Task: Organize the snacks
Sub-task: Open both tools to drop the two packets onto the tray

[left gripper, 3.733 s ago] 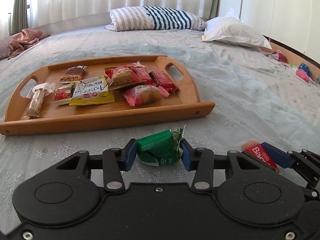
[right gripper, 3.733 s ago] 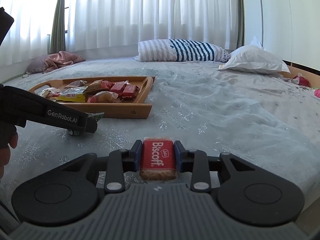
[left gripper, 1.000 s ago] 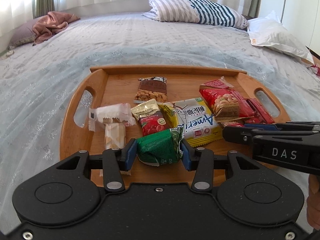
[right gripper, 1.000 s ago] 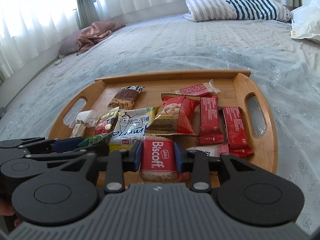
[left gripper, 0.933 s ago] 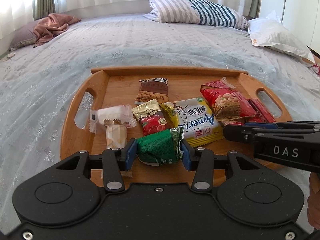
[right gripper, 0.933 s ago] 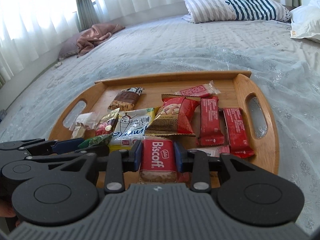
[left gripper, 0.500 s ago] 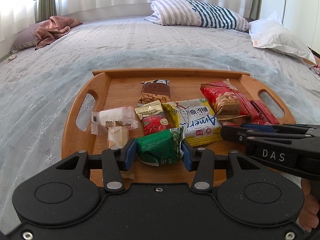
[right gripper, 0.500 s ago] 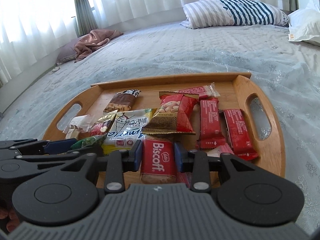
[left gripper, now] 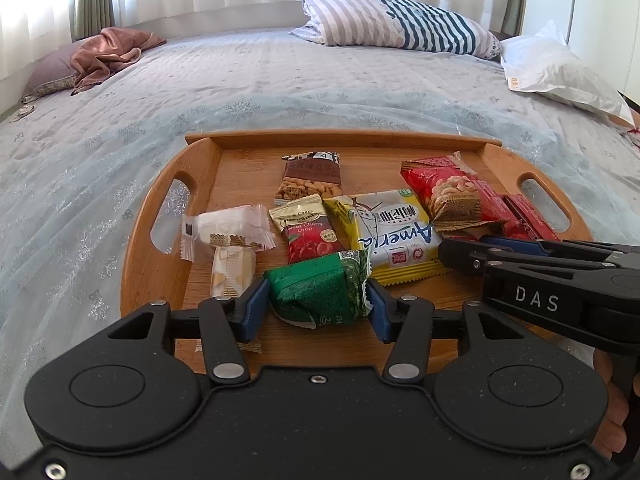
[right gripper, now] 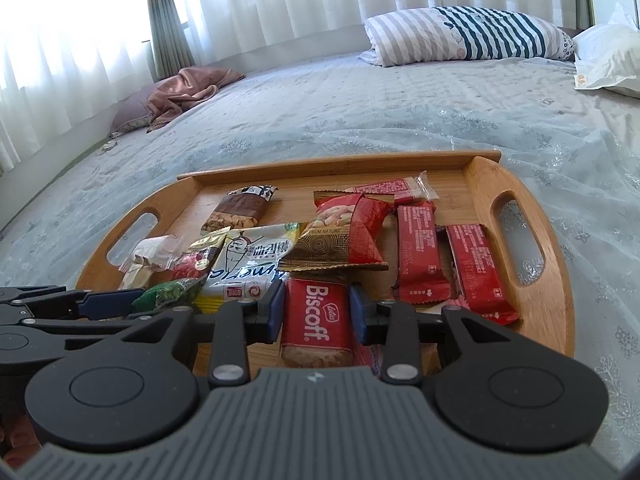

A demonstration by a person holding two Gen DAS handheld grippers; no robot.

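Note:
A wooden tray (left gripper: 160, 256) with handle slots lies on the bed (left gripper: 280, 80) and holds several snack packets. My left gripper (left gripper: 316, 310) is shut on a green snack packet (left gripper: 320, 294) just above the tray's near edge. My right gripper (right gripper: 316, 312) is shut on a red Biscoff biscuit pack (right gripper: 316, 326) over the tray's (right gripper: 560, 312) near middle. The right gripper (left gripper: 472, 258) also shows at the right of the left wrist view. The left gripper (right gripper: 108, 304) and green packet (right gripper: 168, 292) show at the left of the right wrist view.
On the tray lie a yellow-white packet (left gripper: 392, 232), a red nut bag (left gripper: 448, 196), a cherry drop packet (left gripper: 308, 228), a brown almond bar (left gripper: 310, 178), white wrapped sweets (left gripper: 224, 232) and red bars (right gripper: 472, 268). Striped pillow (left gripper: 400, 20), white pillow (left gripper: 560, 76), pink cloth (left gripper: 108, 52).
Both grippers came from the bedspread to over the tray with their snacks. In the last second both drew back and lowered slightly over the near edge. Neither grip changed.

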